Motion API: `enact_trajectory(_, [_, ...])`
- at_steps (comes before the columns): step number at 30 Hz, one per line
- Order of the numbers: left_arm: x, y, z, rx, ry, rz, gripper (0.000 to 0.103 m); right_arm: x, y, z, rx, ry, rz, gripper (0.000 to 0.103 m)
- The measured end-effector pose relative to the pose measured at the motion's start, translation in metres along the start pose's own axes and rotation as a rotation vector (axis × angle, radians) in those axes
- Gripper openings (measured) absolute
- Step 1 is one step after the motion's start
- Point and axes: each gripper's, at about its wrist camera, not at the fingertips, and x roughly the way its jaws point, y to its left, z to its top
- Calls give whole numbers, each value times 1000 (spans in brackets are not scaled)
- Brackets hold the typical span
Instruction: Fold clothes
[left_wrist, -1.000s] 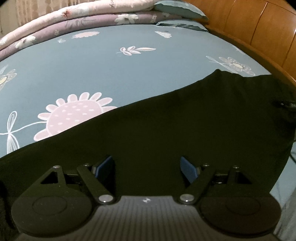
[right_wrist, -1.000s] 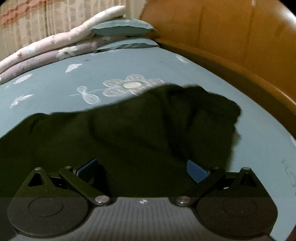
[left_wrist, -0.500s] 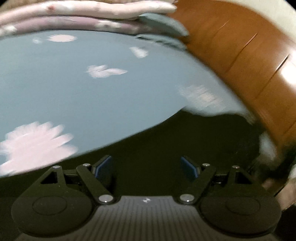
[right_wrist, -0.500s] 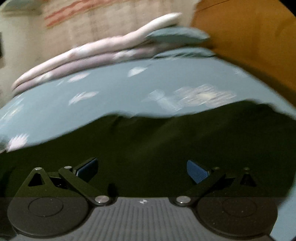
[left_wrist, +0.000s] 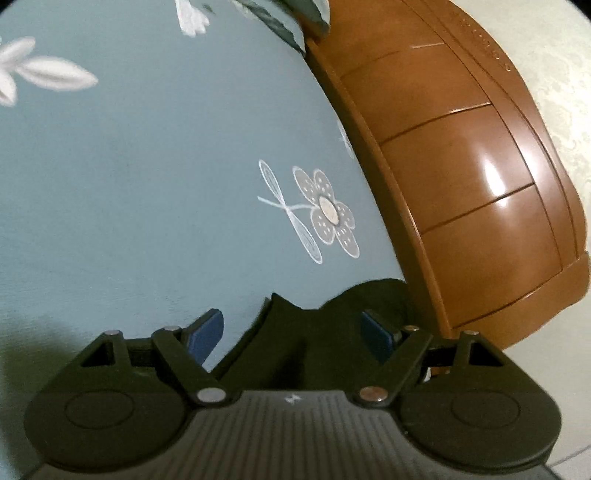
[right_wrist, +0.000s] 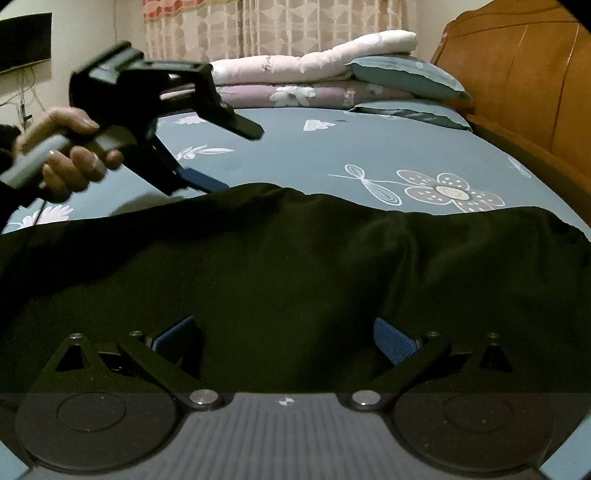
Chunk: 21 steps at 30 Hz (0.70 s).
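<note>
A black garment (right_wrist: 295, 280) lies spread across the near part of the blue floral bedsheet (right_wrist: 332, 155). My right gripper (right_wrist: 286, 332) is open and empty, low over the garment's middle. My left gripper (left_wrist: 291, 328) is open and empty; in its own view only a corner of the garment (left_wrist: 321, 332) shows between its fingers, close to the wooden headboard. In the right wrist view the left gripper (right_wrist: 229, 155) is held by a hand above the garment's far edge at the left, with one blue pad near the cloth.
A wooden headboard (left_wrist: 461, 184) runs along the right side of the bed. Folded quilts (right_wrist: 314, 62) and teal pillows (right_wrist: 406, 77) are stacked at the far end. A curtain hangs behind them. The sheet beyond the garment is bare.
The left gripper has swung right and lifted, so its view now shows the headboard and only a corner of the garment. The right gripper's view has turned left and now shows the left gripper.
</note>
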Motion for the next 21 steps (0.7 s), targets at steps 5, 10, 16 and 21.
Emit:
enact_trajectory(5, [1,-11,-5,56,20,-73,81,2,0,1,0,-1,-3,103])
enact_trajectory(10, [3,-17,-16,68,57,-123,83,3,1,1,-10,2,-13,103])
enact_trajectory(16, [8,-22,-25,139,100,-68,84,4,1,1,-15,4,-18,103])
enact_trajectory(21, [22,-7,-6,68,91,-89,85,4,2,1,-19,6,-22,103])
